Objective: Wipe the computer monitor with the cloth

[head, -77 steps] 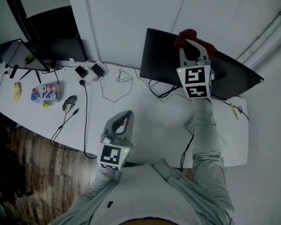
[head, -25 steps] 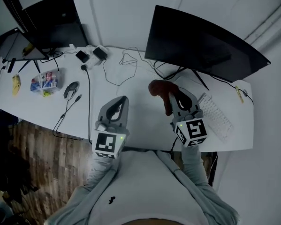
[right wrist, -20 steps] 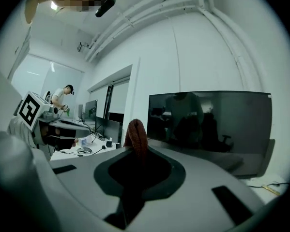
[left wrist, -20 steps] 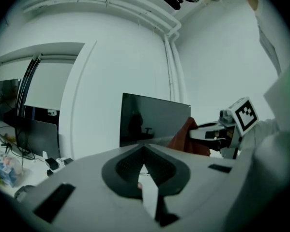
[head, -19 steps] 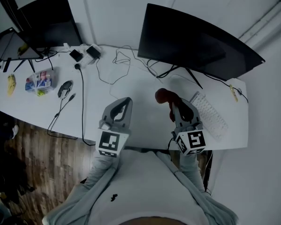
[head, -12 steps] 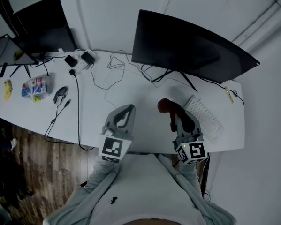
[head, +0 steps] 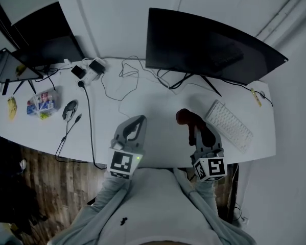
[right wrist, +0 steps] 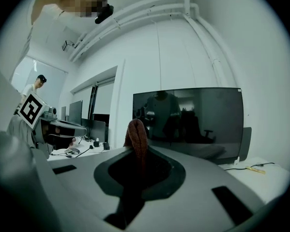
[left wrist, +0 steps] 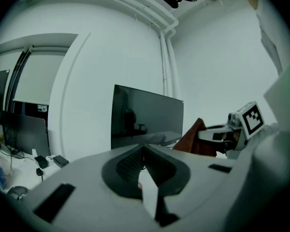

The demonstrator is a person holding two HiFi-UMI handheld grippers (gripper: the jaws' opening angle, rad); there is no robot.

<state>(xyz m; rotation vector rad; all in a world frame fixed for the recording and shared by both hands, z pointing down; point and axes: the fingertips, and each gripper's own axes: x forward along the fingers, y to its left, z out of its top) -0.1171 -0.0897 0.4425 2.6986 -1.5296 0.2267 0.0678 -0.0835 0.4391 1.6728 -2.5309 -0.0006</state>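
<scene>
The black computer monitor (head: 214,45) stands at the back of the white desk (head: 158,98), its dark screen also facing me in the left gripper view (left wrist: 145,117) and the right gripper view (right wrist: 193,120). My right gripper (head: 194,124) hovers low over the desk's front edge, well short of the monitor, shut on the red cloth (head: 185,118). The cloth (right wrist: 136,138) sticks up as a fold between its jaws. My left gripper (head: 138,121) rests beside it to the left, shut with nothing in it (left wrist: 144,151).
A white keyboard (head: 229,125) lies right of the cloth. Loose cables (head: 127,80) and power adapters (head: 89,68) run along the back left. A mouse (head: 69,109), a snack packet (head: 40,103), a banana (head: 12,108) and a second screen (head: 9,65) sit far left.
The right gripper has come down from the monitor screen with the cloth and now sits near the desk's front edge. The left gripper has hardly moved.
</scene>
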